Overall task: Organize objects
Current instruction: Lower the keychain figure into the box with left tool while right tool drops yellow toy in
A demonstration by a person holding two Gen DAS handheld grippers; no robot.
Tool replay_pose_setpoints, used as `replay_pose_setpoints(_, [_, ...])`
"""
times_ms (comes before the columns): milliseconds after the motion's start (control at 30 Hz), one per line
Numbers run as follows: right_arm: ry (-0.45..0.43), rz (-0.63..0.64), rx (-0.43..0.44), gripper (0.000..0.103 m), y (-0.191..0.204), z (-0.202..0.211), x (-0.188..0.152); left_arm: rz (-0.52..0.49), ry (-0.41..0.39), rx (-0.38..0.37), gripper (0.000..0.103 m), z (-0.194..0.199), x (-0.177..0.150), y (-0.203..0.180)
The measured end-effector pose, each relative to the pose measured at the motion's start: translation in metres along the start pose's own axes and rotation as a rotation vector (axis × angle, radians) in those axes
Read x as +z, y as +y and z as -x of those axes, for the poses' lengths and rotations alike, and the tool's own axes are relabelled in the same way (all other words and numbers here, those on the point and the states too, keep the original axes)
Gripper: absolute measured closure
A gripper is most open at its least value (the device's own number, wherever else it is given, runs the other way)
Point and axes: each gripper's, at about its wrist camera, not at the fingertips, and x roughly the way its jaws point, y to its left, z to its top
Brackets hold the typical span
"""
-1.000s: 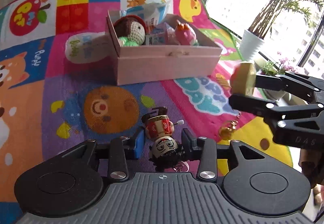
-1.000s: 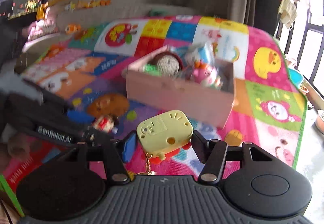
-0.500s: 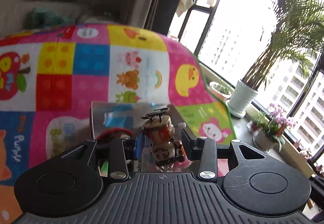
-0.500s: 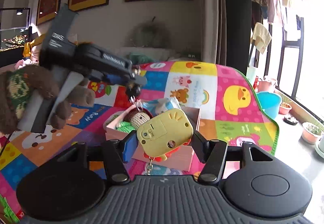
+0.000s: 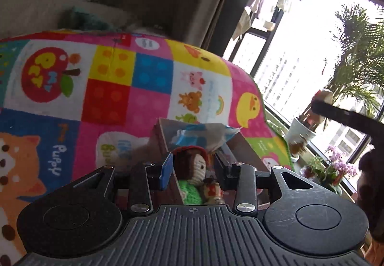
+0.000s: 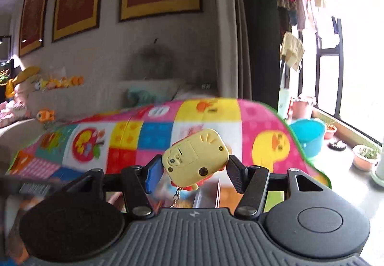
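the pink rectangular cardboard box [image 5: 165, 136] sits on the bright patchwork play mat [image 5: 108, 88], directly under the left gripper [image 5: 193, 170]. inside it lie a crocheted doll with brown hair, red cap and green body [image 5: 192, 170], a blue and white crinkled packet [image 5: 201, 133] at the far end, and a small figurine toy with a red middle and dark head [image 5: 212, 190] resting against the doll's green body. the left gripper's fingers stand wide apart above the box, touching nothing. half a second ago that figurine was pinched between them; now it lies loose in the box. the right gripper [image 6: 192, 170] is clamped on a yellow plastic keychain toy with an orange underside [image 6: 195, 157], its gold chain [image 6: 176, 194] dangling below; the toy sits tilted between the pads. compared with the earlier frame, the right wrist view is blurred and the box appears only as a smeared pink edge [image 6: 206, 196] low between the fingers. in the left wrist view the right gripper [image 5: 322, 103] shows dark at the right edge, above the mat's border.
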Motion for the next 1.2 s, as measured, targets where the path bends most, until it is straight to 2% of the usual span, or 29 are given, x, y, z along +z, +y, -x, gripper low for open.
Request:
replay_pose_setpoints(100, [0.036, -0.065, 0.018, 0.033, -0.006, -0.025, 0.018, 0.011, 0.025, 0.018, 0.062, 0.006, -0.007, 0.012])
replay_pose_setpoints(167, [0.002, -0.096, 0.039, 0.025, -0.011, -0.017, 0.015, 0.019, 0.051, 0.016, 0.062, 0.004, -0.012, 0.016])
replay_pose_setpoints(267, [-0.030, -0.075, -0.003, 0.021, -0.017, 0.000, -0.001, 0.019, 0.102, -0.006, 0.062, -0.009, -0.018, 0.013])
replay_pose_setpoints(400, [0.083, -0.008, -0.044, 0.021, -0.025, 0.004, -0.044, -0.009, 0.130, -0.004, 0.062, -0.029, -0.025, 0.001])
replay_pose_setpoints(500, [0.178, 0.063, -0.027, 0.021, -0.021, 0.001, -0.079, -0.028, 0.161, 0.047, 0.062, -0.045, -0.027, -0.004])
replay_pose_setpoints(567, [0.221, 0.108, -0.009, 0.022, -0.014, -0.004, -0.097, -0.040, 0.194, 0.117, 0.062, -0.057, -0.027, -0.005])
replay_pose_setpoints(600, [0.234, 0.128, -0.011, 0.022, -0.010, -0.008, -0.105, -0.045, 0.209, 0.154, 0.057, -0.062, -0.027, -0.003])
replay_pose_setpoints(700, [0.277, 0.181, 0.000, 0.033, 0.004, -0.024, -0.121, -0.022, 0.212, 0.209, 0.044, -0.066, -0.024, 0.004])
replay_pose_setpoints(767, [0.271, 0.181, 0.050, 0.033, 0.009, -0.028, -0.124, -0.021, 0.201, 0.239, 0.031, -0.062, -0.022, 0.009])
replay_pose_setpoints(833, [0.262, 0.190, 0.084, 0.032, 0.019, -0.030, -0.122, -0.033, 0.177, 0.276, 0.025, -0.057, -0.021, 0.014])
replay_pose_setpoints(1000, [0.266, 0.206, 0.104, 0.031, 0.049, -0.049, -0.113, 0.032, 0.131, 0.323, 0.022, -0.038, -0.012, 0.049])
replay_pose_setpoints(1200, [0.267, 0.243, 0.134, 0.031, 0.096, -0.085, -0.102, 0.129, 0.082, 0.364, 0.006, -0.024, -0.010, 0.102])
